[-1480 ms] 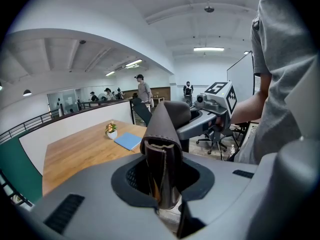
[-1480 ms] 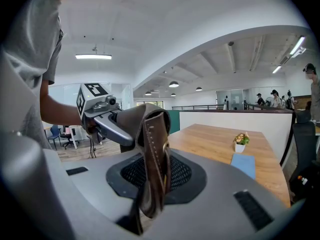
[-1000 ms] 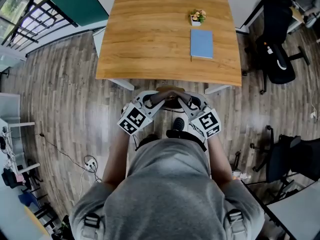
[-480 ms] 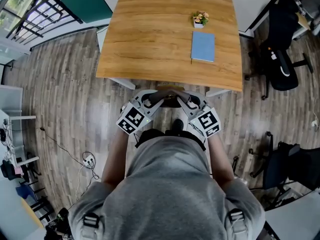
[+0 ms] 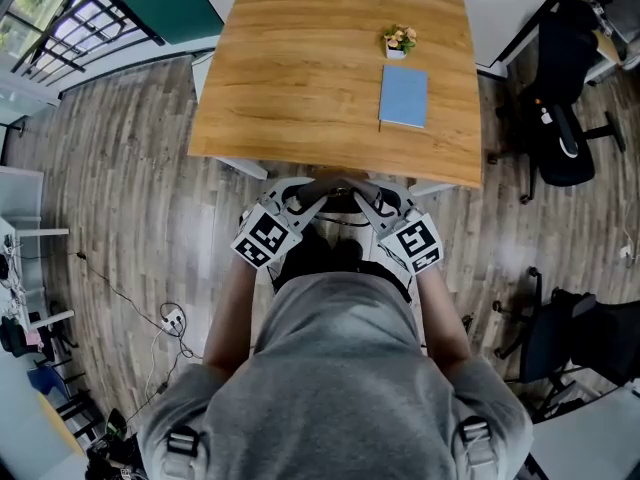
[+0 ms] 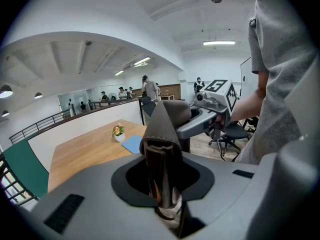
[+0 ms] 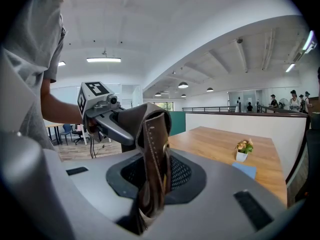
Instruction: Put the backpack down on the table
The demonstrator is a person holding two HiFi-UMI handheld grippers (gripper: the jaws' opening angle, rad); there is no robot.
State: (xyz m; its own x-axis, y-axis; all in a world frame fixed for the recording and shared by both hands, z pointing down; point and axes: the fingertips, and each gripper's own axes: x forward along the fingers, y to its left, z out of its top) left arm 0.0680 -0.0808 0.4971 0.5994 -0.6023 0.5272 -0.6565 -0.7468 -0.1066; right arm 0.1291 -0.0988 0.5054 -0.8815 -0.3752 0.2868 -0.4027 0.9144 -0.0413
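In the head view a dark backpack (image 5: 318, 256) hangs in front of the person's body, just short of the wooden table's (image 5: 300, 78) near edge. Both grippers grip its brown leather top handle (image 5: 338, 184) from either side. My left gripper (image 5: 316, 198) is shut on the handle's left end, and the strap (image 6: 162, 159) stands upright between its jaws. My right gripper (image 5: 364, 198) is shut on the right end, the strap (image 7: 154, 154) likewise pinched. Each gripper view shows the other gripper across the handle. Most of the backpack is hidden beneath the grippers and the person.
A blue book (image 5: 403, 97) and a small flower pot (image 5: 399, 39) sit on the table's right half. Black office chairs (image 5: 560, 118) stand to the right on the wooden floor. Cables and a socket strip (image 5: 172, 320) lie on the floor at left.
The person has stepped toward the table. The handle and both grippers now sit right at its near edge. The shoe seen earlier under the grippers is now hidden.
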